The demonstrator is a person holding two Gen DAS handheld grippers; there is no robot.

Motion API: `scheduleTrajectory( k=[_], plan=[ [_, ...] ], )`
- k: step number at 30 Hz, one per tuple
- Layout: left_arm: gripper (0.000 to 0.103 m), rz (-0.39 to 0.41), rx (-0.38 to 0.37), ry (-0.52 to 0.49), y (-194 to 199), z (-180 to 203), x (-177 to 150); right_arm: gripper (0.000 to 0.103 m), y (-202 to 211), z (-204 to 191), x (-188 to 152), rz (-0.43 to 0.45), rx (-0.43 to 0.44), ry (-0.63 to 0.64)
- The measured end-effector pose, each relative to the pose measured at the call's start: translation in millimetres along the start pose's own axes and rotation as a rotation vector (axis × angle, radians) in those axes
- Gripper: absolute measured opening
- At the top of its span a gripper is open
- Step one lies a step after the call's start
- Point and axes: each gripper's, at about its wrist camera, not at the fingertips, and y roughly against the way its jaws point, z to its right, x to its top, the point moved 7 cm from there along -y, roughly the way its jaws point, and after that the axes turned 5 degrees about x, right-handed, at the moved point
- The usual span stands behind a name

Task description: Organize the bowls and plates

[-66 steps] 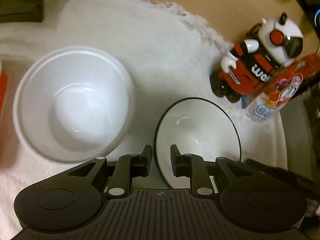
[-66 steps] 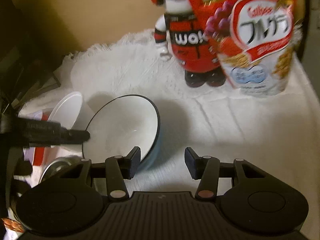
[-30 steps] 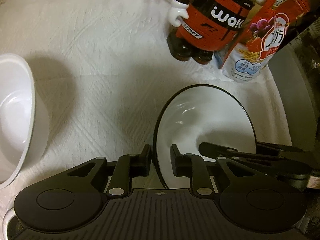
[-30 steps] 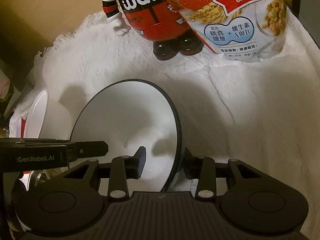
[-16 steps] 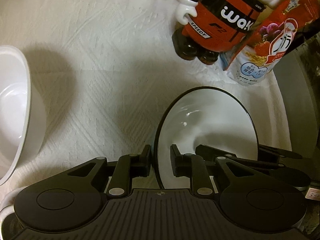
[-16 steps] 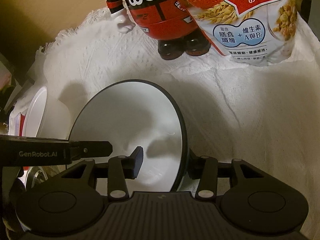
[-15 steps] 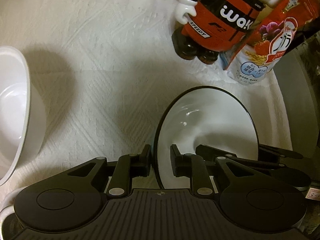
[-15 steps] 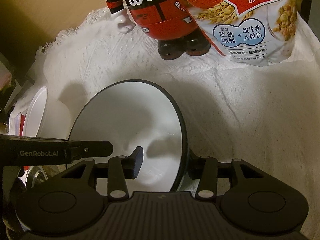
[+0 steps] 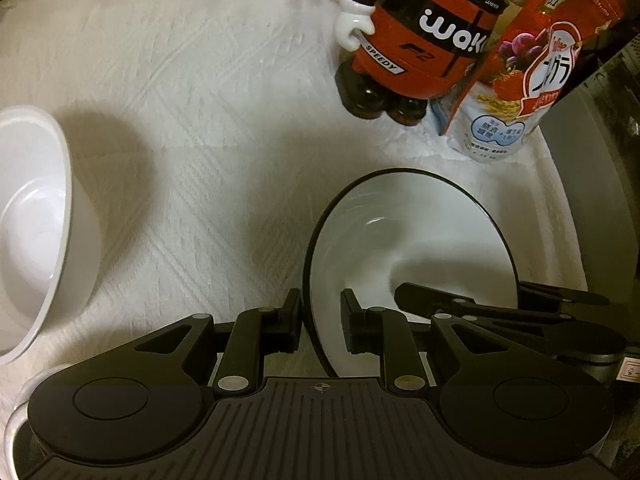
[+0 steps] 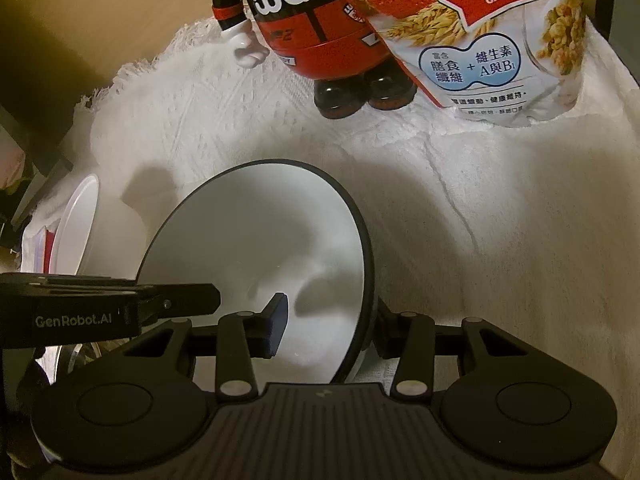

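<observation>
A white bowl with a black rim (image 9: 416,236) sits on the white cloth. My left gripper (image 9: 320,320) is shut on its left rim, one finger inside and one outside. My right gripper (image 10: 328,322) straddles the bowl's (image 10: 256,240) right rim with a gap between the inner finger (image 10: 274,326) and the wall, so it is open. A plain white bowl (image 9: 32,224) stands to the left, apart from both grippers; in the right wrist view it (image 10: 76,224) shows edge-on at the left.
A red and black toy figure (image 9: 416,36) and a cereal bag (image 9: 516,92) stand at the back; both also show in the right wrist view, the toy figure (image 10: 312,36) left of the bag (image 10: 492,40). The white cloth (image 9: 200,120) covers the table. A metal rim (image 9: 16,412) shows at the lower left.
The right gripper came onto the black-rimmed bowl's right rim and has shifted slightly leftward over it. The left gripper keeps its hold; the bowl has barely moved in the last half second.
</observation>
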Motion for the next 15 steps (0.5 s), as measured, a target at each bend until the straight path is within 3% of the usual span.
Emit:
scheduleTrajectory(
  k=[15],
  plan=[
    [0.022, 0.018, -0.014, 0.003, 3.1, 2.1, -0.2, 0.044, 0.0, 4.7, -3.3, -0.003, 0.004, -0.032]
  ],
)
